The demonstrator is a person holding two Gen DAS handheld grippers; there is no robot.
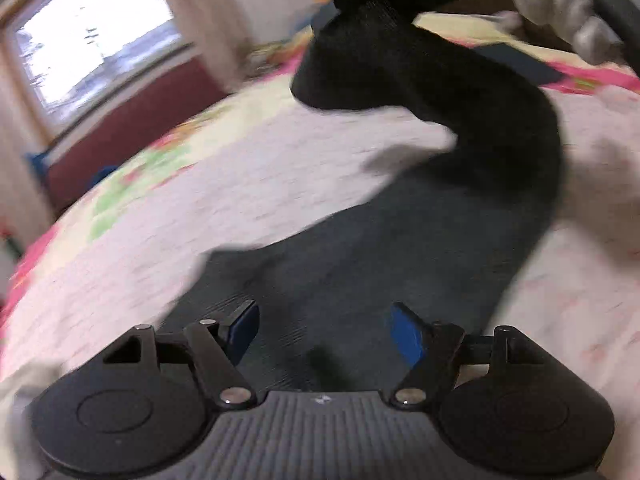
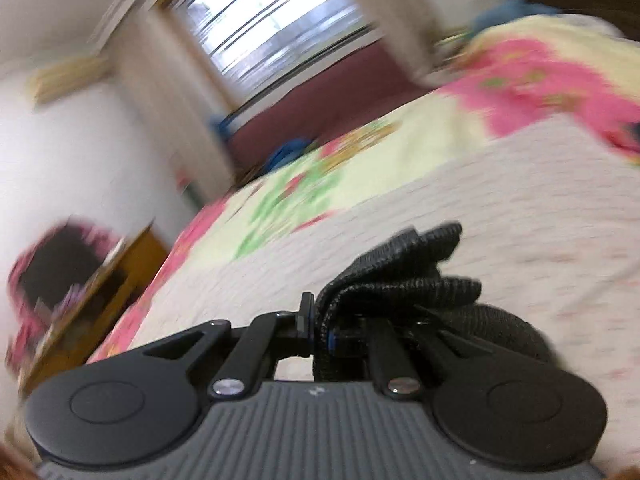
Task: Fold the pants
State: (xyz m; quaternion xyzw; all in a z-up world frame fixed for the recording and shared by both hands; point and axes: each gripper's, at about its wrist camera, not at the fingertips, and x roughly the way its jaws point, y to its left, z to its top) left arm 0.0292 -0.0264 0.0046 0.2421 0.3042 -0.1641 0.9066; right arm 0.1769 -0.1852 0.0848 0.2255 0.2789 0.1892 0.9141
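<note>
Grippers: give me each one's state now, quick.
Left gripper: open, holding nothing, above the black pants.
Right gripper: shut on a bunched edge of the pants.

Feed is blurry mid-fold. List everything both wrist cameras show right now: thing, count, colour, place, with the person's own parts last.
Black knit fabric pants: one, black; one end lifted, the rest lying on the bed.
Quilted bedspread: one, white centre with pink, green and yellow floral border; under the pants.
Window: one, bright; far wall beyond the bed.
Dark red wall panel: one, maroon; below the window.
Wooden furniture piece: one, brown; beside the bed, blurred.
White gloved hand: one; top right of the left wrist view.
Left tongs: one, black with blue pads; open over the pants, empty.
Right tongs: one, black; shut on a bunched pants edge.
</note>
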